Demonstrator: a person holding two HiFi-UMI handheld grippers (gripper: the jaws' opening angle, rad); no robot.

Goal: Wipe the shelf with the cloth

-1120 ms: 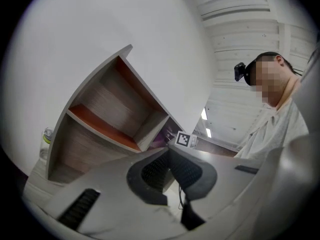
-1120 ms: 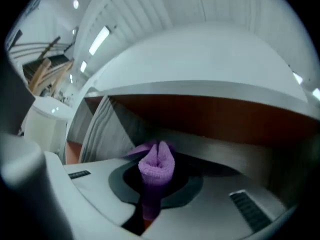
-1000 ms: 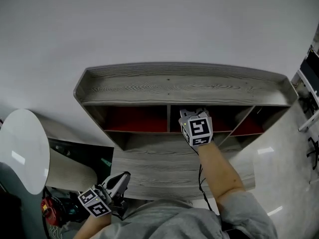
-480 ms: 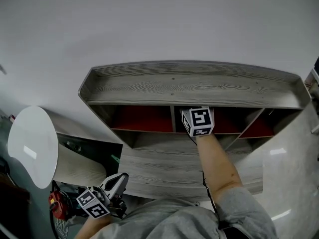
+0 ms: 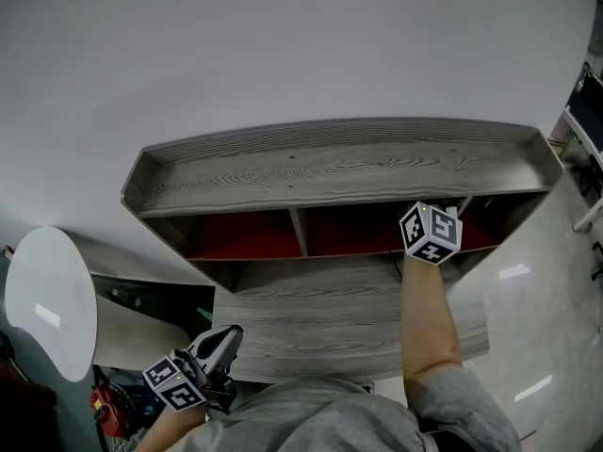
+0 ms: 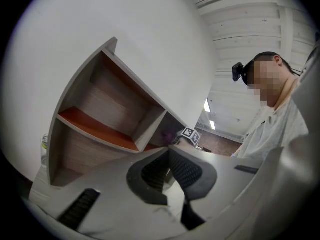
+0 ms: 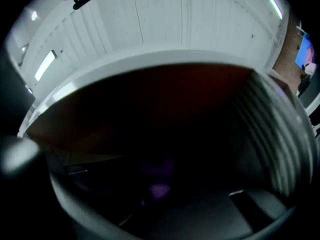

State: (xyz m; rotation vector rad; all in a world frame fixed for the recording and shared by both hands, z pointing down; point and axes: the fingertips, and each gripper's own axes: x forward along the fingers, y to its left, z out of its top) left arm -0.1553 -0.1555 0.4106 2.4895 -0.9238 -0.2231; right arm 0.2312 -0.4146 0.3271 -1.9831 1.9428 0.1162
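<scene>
Reaching into the shelf's [image 5: 330,169] dark right compartment, your right gripper [image 7: 160,179] was clamped on the purple cloth [image 6: 167,134]. Poor visibility there could have driven it against the divider [image 7: 272,134], dislodging the cloth. Your left gripper [image 5: 224,345] hung closed and empty, near left.

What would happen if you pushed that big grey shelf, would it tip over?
Probably not. The shelf is very wide and its back seems to sit against the white wall, so it would likely stay put. Its thick wooden boards and divider look stiff and heavy, so a push would hardly bend or slide it.
</scene>
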